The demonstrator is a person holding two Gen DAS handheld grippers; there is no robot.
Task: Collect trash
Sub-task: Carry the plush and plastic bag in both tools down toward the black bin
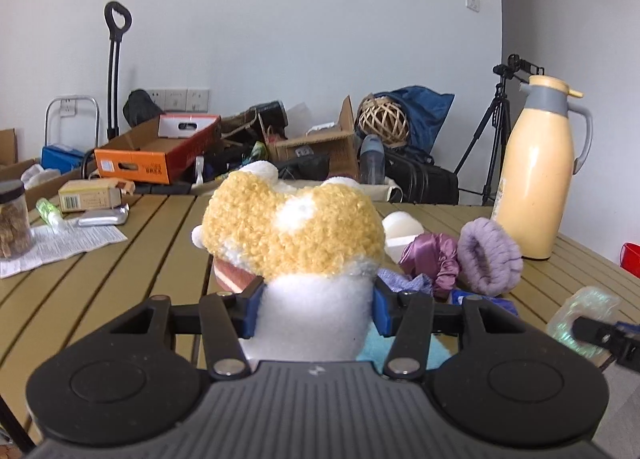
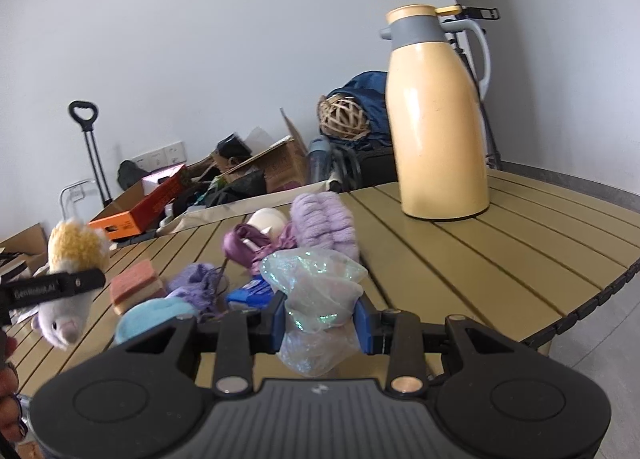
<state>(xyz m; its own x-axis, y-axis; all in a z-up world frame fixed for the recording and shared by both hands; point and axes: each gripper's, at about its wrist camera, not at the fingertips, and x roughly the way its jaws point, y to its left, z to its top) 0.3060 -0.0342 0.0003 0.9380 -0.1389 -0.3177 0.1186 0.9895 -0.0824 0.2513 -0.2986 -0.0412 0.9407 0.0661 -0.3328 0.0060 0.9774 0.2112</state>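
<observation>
At lower centre of the left wrist view, my left gripper [image 1: 316,309] is clamped on a plush toy [image 1: 294,235], blue pads pressing its white body, the yellow curly part bulging out above. Lifted clear of the desk [image 1: 120,259], I judge, so it can be carried off without dragging through the pile.

Lower centre of the right wrist view: right gripper [image 2: 320,317] narrow, pinching a crumpled iridescent plastic bag [image 2: 316,279]. The bag hangs loose below the pads; a thin thing, so gripped at a bunched fold.

Middle of that view, lying on the desk in a heap:
- purple knitted band [image 2: 324,225], beside a purple satin scrunchie [image 2: 248,245]
- pink-and-cream sponge [image 2: 134,285]
- light blue cloth [image 2: 148,319]
- blue wrapper [image 2: 250,293], likely trash

Upper right: yellow thermos jug [image 2: 438,119], upright, well apart from the heap.

No bin shows in either view, so where the held items go I cannot tell.
</observation>
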